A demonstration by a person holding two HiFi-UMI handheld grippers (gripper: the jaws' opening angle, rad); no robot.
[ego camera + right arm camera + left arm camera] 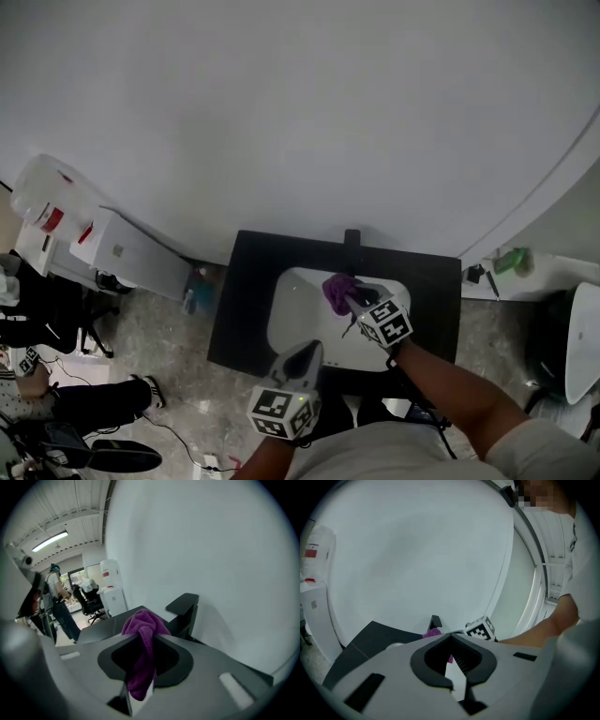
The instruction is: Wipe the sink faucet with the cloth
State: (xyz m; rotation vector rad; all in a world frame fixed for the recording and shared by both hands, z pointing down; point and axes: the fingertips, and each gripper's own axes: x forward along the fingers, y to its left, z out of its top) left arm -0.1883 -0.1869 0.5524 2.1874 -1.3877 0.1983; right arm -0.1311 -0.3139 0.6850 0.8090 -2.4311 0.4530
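A black faucet (352, 241) stands at the back of a white sink (291, 323) set in a black counter (248, 300). My right gripper (361, 298) is shut on a purple cloth (337, 289), held over the basin just in front of the faucet. In the right gripper view the cloth (143, 625) hangs bunched between the jaws, with the faucet (185, 611) close behind it. My left gripper (302, 354) hovers at the sink's front edge, jaws together and holding nothing. From the left gripper view (451, 656) the cloth (432, 633) and the faucet (436, 620) show beyond the jaws.
A plain white wall rises directly behind the faucet. A white water dispenser (122, 248) stands left of the counter, with a blue bottle (192, 295) on the floor beside it. A green item (511, 260) lies on a white ledge to the right. A person's legs (56, 394) are at far left.
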